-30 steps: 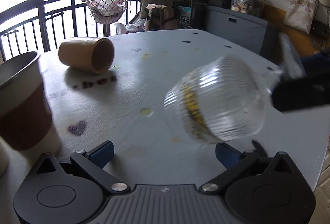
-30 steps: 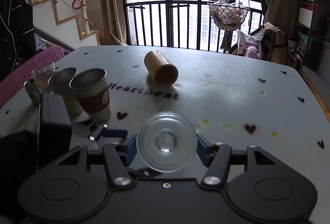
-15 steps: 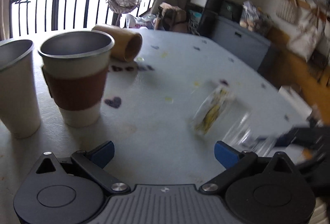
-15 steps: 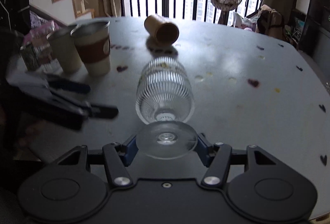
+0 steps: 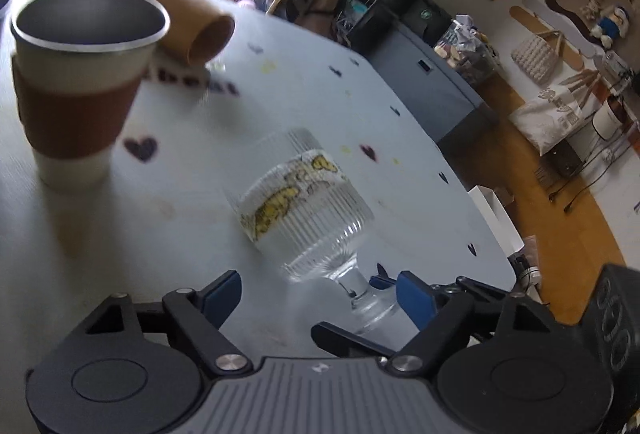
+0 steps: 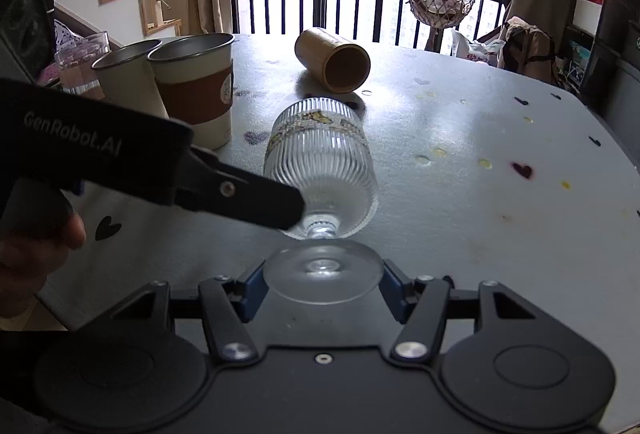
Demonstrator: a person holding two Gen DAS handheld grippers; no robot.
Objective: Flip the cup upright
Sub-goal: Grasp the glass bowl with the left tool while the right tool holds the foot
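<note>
I had the right gripper (image 6: 322,284) clamped on the round foot of the ribbed glass cup (image 6: 320,162), blue pads pressed against either edge of the foot at the lower middle of the right wrist view. The cup lay on its side on the grey table (image 6: 480,194), mouth pointing away toward the upper middle of the frame, its stem leading back to the foot between my pads.

My left gripper (image 5: 316,294) hung over the table with its jaws spread wide, holding nothing; in its view the cup (image 5: 304,190) sat centre frame, tilted, with the foot near the right pad. In the right wrist view its black body (image 6: 160,162) reached in from the left edge, pointed at the cup's base, with the hand (image 6: 36,254) gripping it at lower left.

Upper left stood a sleeved paper cup (image 6: 196,90) upright; a brown tube cup (image 6: 334,60) lay on its side beyond.
</note>
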